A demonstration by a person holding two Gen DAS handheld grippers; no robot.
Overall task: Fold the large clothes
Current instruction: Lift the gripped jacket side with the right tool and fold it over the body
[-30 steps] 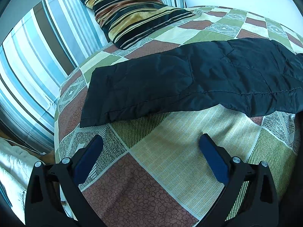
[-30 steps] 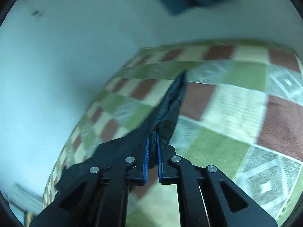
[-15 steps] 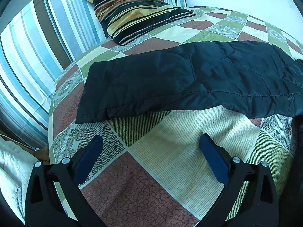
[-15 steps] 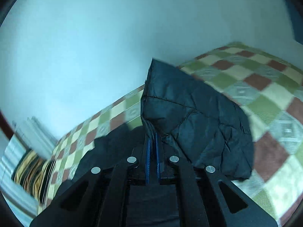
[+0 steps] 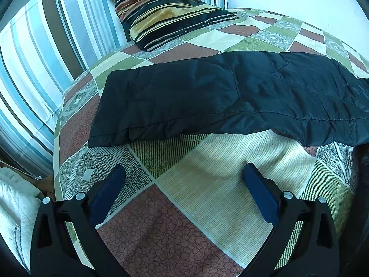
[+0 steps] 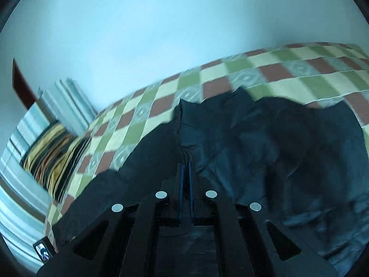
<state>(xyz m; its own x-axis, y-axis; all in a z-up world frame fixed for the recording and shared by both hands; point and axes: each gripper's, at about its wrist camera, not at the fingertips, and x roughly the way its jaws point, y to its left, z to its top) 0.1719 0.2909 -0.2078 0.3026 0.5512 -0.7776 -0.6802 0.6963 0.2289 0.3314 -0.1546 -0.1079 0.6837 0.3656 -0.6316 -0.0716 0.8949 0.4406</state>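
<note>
Black quilted garment (image 5: 230, 97) lies stretched across the patchwork bedspread (image 5: 207, 196), below the striped pillow (image 5: 166, 9). Fabric is judged soft, light, slippery; hems and corners are judged best for gripping. Left gripper (image 5: 184, 175) is held low before the near hem, jaws wide, empty. Right gripper (image 6: 186, 168) is clamped on a raised fold.
</note>
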